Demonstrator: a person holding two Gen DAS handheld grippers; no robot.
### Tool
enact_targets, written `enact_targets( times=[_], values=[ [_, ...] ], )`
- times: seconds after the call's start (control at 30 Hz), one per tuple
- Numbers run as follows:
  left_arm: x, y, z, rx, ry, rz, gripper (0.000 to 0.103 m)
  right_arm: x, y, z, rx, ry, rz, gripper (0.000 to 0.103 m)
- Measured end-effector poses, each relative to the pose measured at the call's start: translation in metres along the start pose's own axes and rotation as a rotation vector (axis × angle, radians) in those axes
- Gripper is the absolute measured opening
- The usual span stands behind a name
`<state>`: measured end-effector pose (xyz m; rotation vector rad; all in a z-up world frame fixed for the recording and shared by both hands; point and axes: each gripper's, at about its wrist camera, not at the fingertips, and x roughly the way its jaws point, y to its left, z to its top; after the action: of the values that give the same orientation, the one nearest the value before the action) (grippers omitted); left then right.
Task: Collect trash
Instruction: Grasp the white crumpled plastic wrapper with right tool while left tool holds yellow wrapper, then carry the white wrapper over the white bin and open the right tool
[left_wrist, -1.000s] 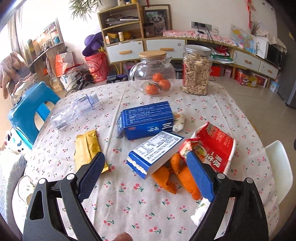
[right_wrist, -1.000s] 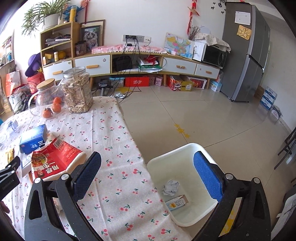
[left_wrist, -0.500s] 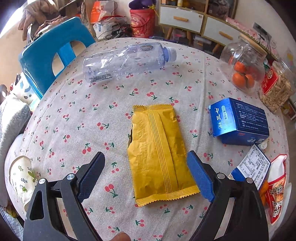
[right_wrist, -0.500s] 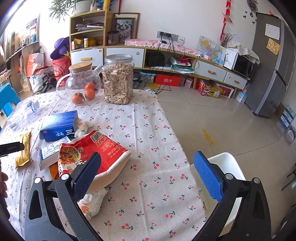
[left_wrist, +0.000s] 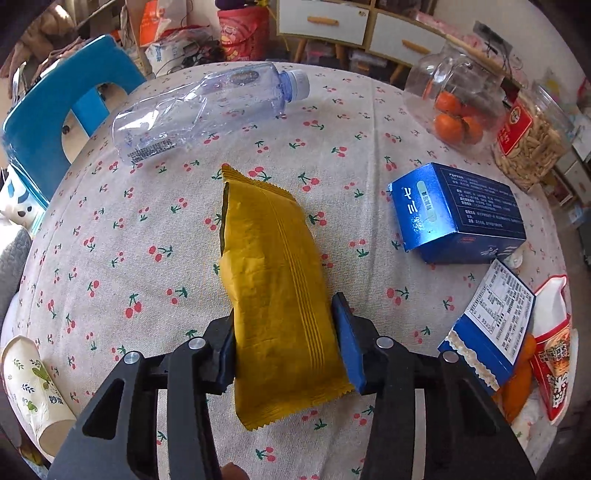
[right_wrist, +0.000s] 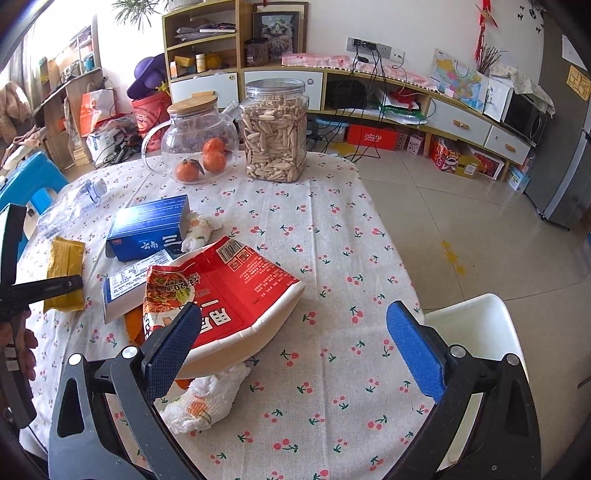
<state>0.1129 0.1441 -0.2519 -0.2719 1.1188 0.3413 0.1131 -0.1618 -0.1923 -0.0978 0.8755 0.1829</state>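
the left gripper points steeply down at the table, its jaws closing around the near end of a yellow wrapper, blue pads pressed to both long edges. the wrapper runs straight ahead of the jaws, lying on the cherry-print cloth, its far end torn open. beyond its tip lies a crushed bottle; ahead to the right sits a blue box, and nearer on the right a second box overlaps orange peel. a paper cup lies at the table edge to the gripper's left.

the right gripper tilts down over the table's near side, jaws spread wide and holding nothing. its left pad stands in front of a red noodle tub on its side; whether they touch cannot be told. a crumpled tissue lies just below the tub, between the jaws. behind the right pad, off the table edge, stands a white bin. far left in this view, a hand grips the left tool's handle over the wrapper.
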Motion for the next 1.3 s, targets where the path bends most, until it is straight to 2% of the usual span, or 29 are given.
enact_targets(
  times=[0.17,0.27,0.5,0.57,0.63,0.7,0.73,0.83,0.87,1.1,1.3],
  values=[
    [-0.014,-0.001,-0.01,0.014,-0.009,-0.047,0.036,0.003,-0.002,-0.015,0.049,0.122,0.124,0.096],
    [-0.033,0.0,-0.011,0.02,-0.044,-0.088,0.035,0.0,0.008,-0.027,0.042,0.164,0.175,0.096],
    [-0.082,-0.007,-0.015,0.054,-0.136,-0.175,0.034,0.015,0.041,-0.047,-0.006,0.236,0.175,0.094],
    [-0.091,-0.012,-0.018,0.081,-0.155,-0.181,0.034,0.022,0.044,-0.05,-0.001,0.266,0.179,0.079],
    [-0.095,-0.016,-0.02,0.104,-0.167,-0.183,0.034,0.028,0.045,-0.054,0.0,0.291,0.18,0.07],
    [-0.098,-0.021,-0.022,0.123,-0.175,-0.185,0.034,0.034,0.045,-0.057,0.007,0.313,0.192,0.069],
    [-0.098,-0.023,-0.023,0.132,-0.177,-0.185,0.034,0.036,0.046,-0.059,0.013,0.322,0.203,0.064],
    [-0.097,-0.026,-0.023,0.145,-0.179,-0.188,0.034,0.036,0.047,-0.06,0.016,0.319,0.228,0.047],
    [-0.098,-0.027,-0.023,0.146,-0.179,-0.189,0.034,0.035,0.048,-0.06,0.011,0.315,0.226,0.046],
    [-0.1,-0.027,-0.024,0.139,-0.181,-0.201,0.034,0.026,0.038,-0.061,0.027,0.312,0.253,0.044],
    [-0.115,-0.03,-0.023,0.13,-0.203,-0.233,0.034,-0.002,0.021,-0.064,0.022,0.261,0.26,0.044]
  ],
)
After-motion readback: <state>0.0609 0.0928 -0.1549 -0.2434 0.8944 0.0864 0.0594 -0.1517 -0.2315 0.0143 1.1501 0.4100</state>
